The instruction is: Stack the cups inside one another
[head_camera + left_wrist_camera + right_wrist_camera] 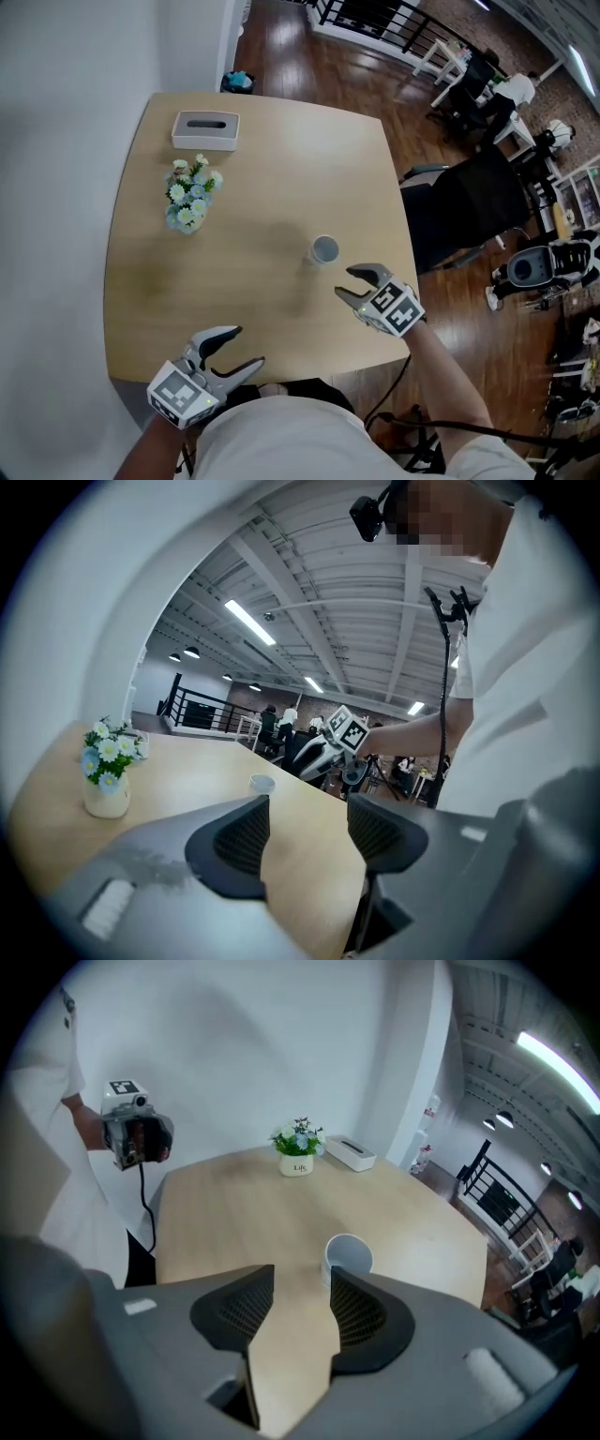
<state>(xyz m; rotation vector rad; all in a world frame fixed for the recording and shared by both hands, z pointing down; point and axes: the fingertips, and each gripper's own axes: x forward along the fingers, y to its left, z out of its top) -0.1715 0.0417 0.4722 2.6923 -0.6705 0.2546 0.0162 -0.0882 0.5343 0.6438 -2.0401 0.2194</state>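
A small white cup (324, 249) stands upright on the wooden table (262, 187), right of the middle; whether other cups sit inside it I cannot tell. It also shows as the cup (348, 1256) just beyond my right jaws and as a tiny cup (262, 783) far off. My right gripper (354, 284) hovers a little in front of the cup, open, nothing between its pads. My left gripper (237, 349) is at the table's near edge, open and empty. The right gripper (323, 752) is seen across the table in the left gripper view.
A vase of white and blue flowers (190, 198) stands at the left of the table, a grey tissue box (205, 130) at the far left. A black office chair (464, 211) stands close to the table's right edge.
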